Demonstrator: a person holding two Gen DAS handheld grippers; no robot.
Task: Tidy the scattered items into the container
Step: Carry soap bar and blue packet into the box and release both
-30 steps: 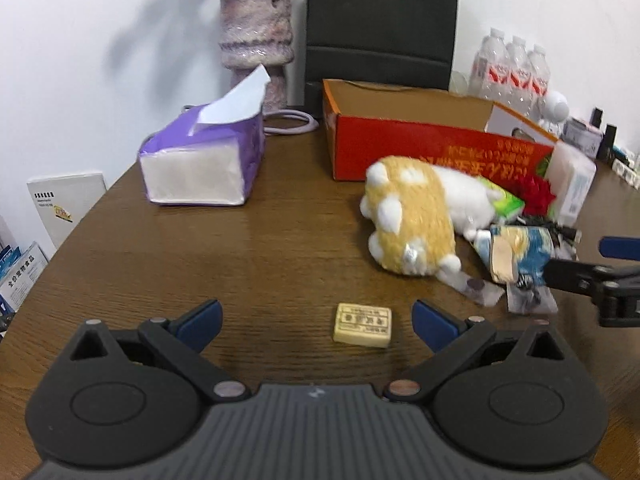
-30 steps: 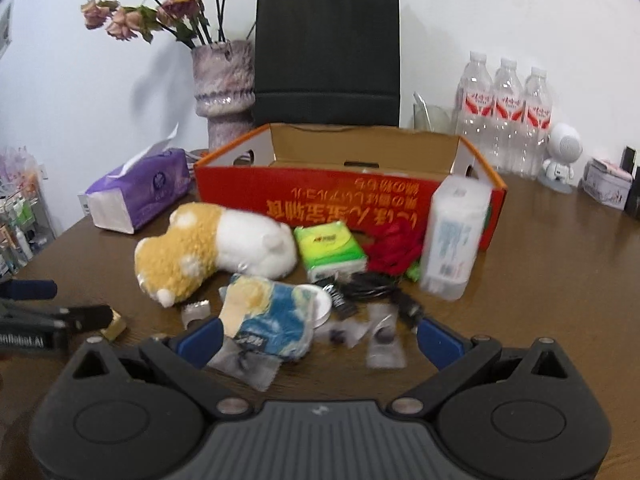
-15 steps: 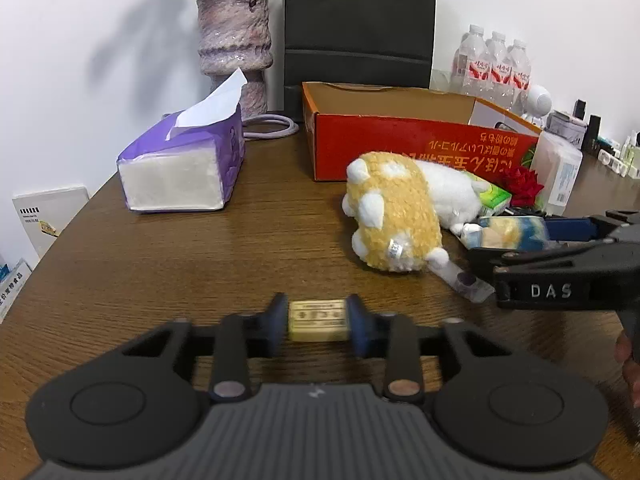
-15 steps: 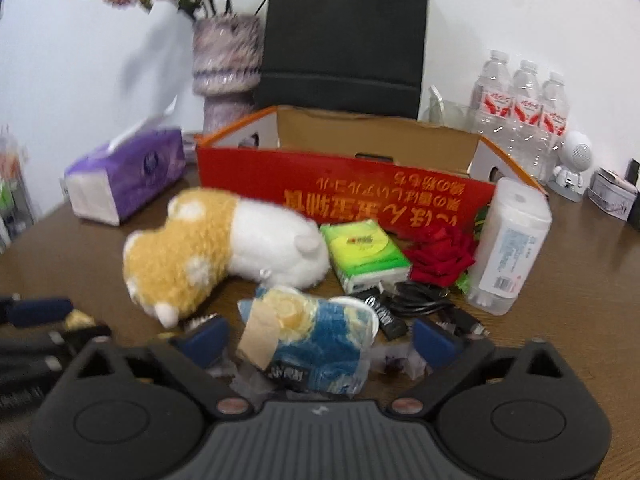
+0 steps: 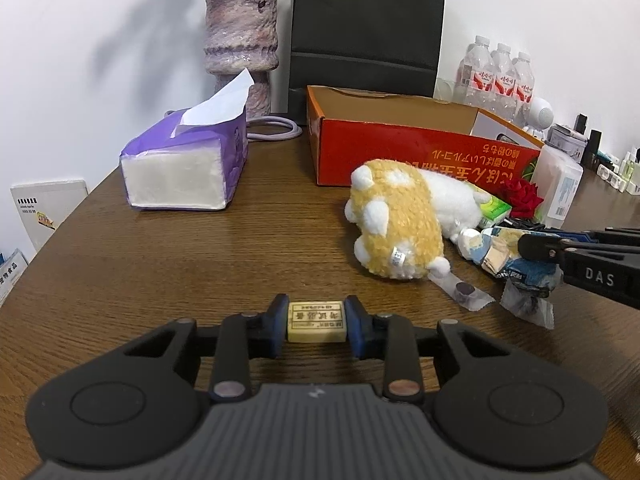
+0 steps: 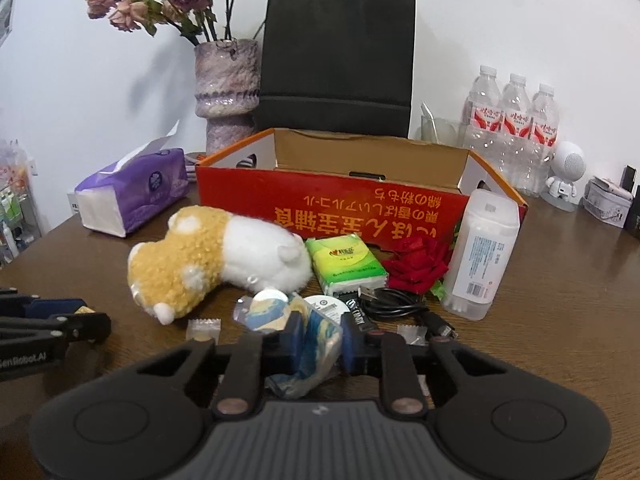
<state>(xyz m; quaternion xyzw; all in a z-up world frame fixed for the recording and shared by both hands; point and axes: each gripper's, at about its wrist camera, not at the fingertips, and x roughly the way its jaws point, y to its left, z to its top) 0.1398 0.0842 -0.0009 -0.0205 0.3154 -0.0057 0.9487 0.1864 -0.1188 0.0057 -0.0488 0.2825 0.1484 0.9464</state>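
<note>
Left wrist view: your left gripper (image 5: 317, 325) is clamped on the small cream eraser block (image 5: 317, 321), pads pressing both short ends, where a second ago the jaws stood wide with the block lying loose between them on the bench (image 5: 160, 256); whether the block has left the wood cannot be told. The red cardboard box (image 5: 400, 152), open-topped, sits well beyond it, past the plush toy (image 5: 396, 224). Right wrist view: your right gripper (image 6: 320, 344) has just been closing and now pinches the crumpled blue-and-yellow packet (image 6: 316, 354), which bulges out between the pads; half a second ago those jaws stood apart around it. The green tissue pack (image 6: 346, 264), red fabric rose (image 6: 418, 264), black cable (image 6: 394, 306), white canister (image 6: 480, 256) and small clear sachets (image 6: 203, 329) lie scattered before the box. Status, as judged: two items secured, none yet boxed; both carries to the box remain, then the rest of the pile.
</note>
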